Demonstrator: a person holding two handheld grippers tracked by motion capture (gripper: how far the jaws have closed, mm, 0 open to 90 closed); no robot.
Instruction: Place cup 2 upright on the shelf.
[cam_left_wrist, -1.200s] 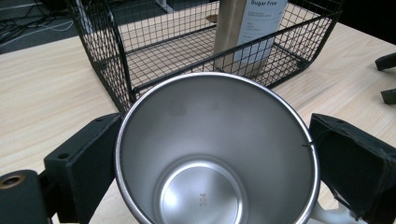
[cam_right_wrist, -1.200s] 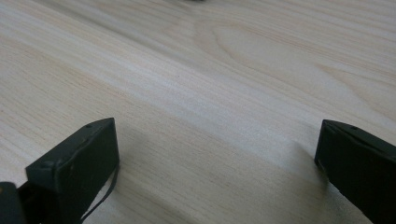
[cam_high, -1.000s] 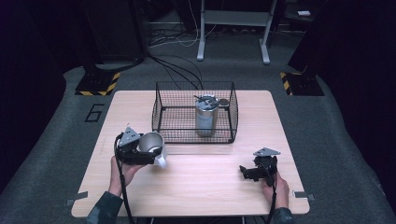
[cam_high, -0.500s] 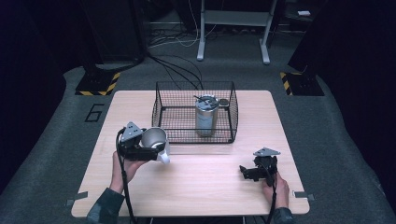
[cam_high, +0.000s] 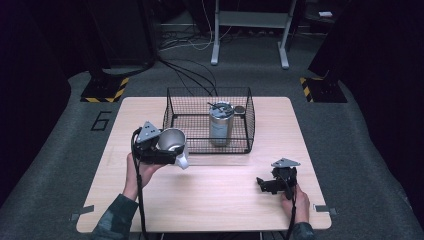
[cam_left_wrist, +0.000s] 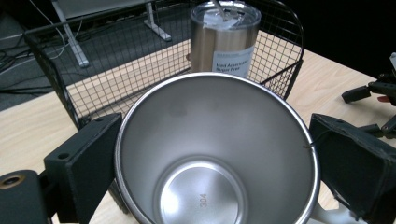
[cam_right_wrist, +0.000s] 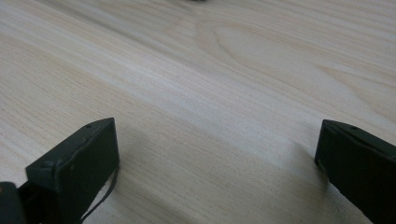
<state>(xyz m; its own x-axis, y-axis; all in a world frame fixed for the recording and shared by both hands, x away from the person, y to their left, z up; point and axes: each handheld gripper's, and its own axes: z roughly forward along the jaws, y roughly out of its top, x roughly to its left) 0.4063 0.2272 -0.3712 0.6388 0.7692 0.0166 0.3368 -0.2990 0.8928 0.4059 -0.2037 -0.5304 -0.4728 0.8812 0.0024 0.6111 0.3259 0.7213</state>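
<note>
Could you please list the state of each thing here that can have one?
Cup: empty, held off the table between the left gripper's jaws, beside the basket.
Tumbler: upright in the basket, lid on.
Basket: open-topped, standing on the table.
Left gripper: shut on the cup.
Right gripper: open, empty, low over the table.

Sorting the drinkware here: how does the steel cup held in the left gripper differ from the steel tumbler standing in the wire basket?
The cup is open-topped and empty; the tumbler wears a lid. The cup is clamped in the left gripper beside the basket, off the table; the tumbler stands upright inside it, untouched. The cup has a white handle and looks shorter; the tumbler is taller and bears a label. Both are bare stainless steel.
</note>
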